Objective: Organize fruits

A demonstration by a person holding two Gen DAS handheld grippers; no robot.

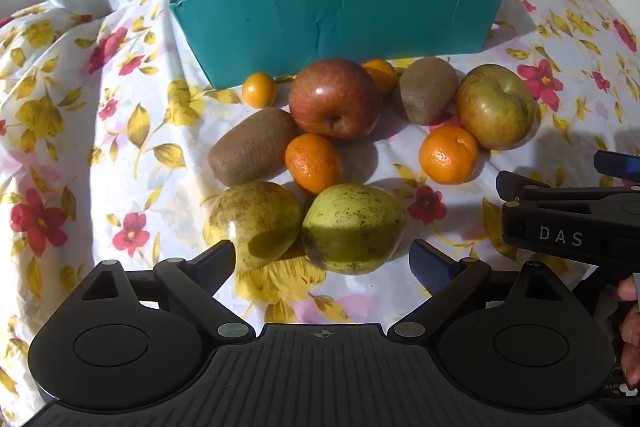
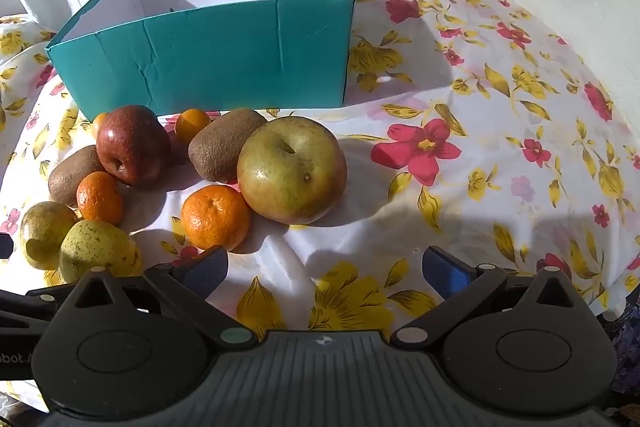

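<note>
I have not started the sorting yet, as far as I can judge. The teal box (image 1: 340,15) stands at the back of the flowered cloth (image 2: 500,131), and the white inside that I can see holds no fruit; the bottom near its front wall is hidden from me.

All the fruit lies on the cloth in front of the box. There is a red apple (image 1: 334,98), a greenish apple (image 2: 292,169), two kiwis (image 1: 252,146) (image 1: 428,89), two pears (image 1: 254,223) (image 1: 352,227), two mandarins (image 1: 314,163) (image 1: 448,155), and two small orange fruits (image 1: 260,89) (image 1: 380,75) just before the box wall.

My left gripper (image 1: 322,257) is wide open with nothing held, and it hangs just over the two pears. My right gripper (image 2: 324,265) is also wide open and empty, over bare cloth, with one mandarin near its left finger.

So everything is still to do: each fruit must be picked up and put in its place.
</note>
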